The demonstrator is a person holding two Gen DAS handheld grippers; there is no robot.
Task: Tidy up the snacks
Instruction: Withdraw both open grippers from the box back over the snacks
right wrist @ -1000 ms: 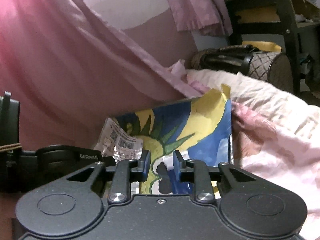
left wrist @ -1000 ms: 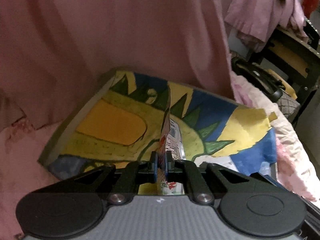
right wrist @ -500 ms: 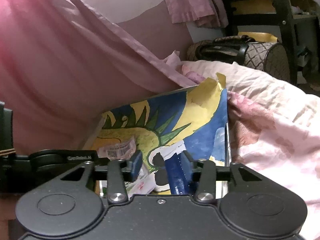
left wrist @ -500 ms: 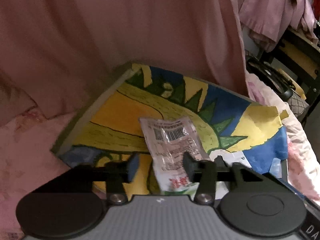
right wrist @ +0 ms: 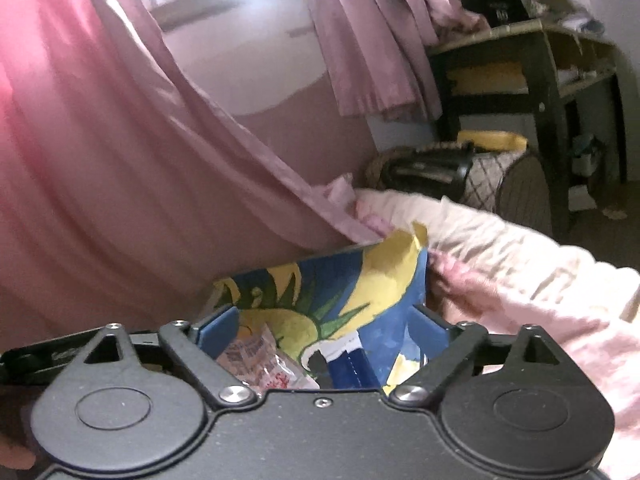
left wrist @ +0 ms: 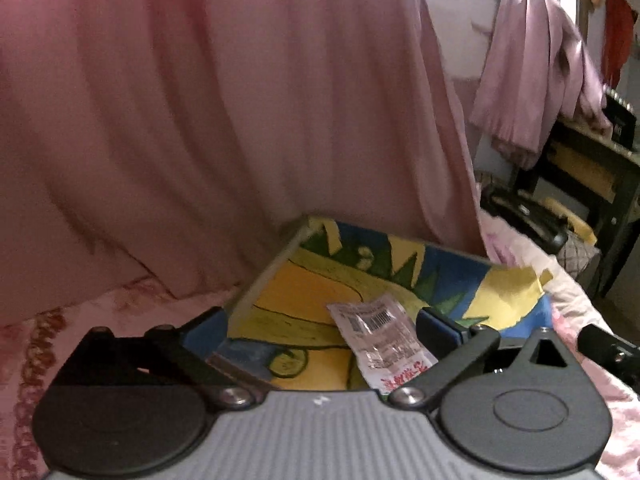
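Note:
A clear snack packet [left wrist: 380, 336] with a barcode and red print lies flat on a painted board [left wrist: 304, 288] of yellow, blue and green. My left gripper [left wrist: 320, 332] hangs just above and behind it. Its jaws are opening wide and the pads do not touch the packet. The right wrist view shows the same clear packet [right wrist: 260, 360] beside a dark blue packet [right wrist: 352, 364], both on the painted board [right wrist: 360, 280]. Over them my right gripper [right wrist: 324, 330] is also opening its jaws, with nothing pressed between the pads.
A pink curtain [left wrist: 240, 120] hangs right behind the board. Pink floral bedding [right wrist: 520, 280] surrounds it. A patterned bag [right wrist: 480, 176] and a dark wooden shelf [right wrist: 540, 60] stand at the right. Part of the left gripper's black body [right wrist: 40, 356] shows at the left edge.
Both grippers have opened and let go of their packets. The clear packet stood upright in the left jaws and now lies flat. Both grippers have drawn back and up.

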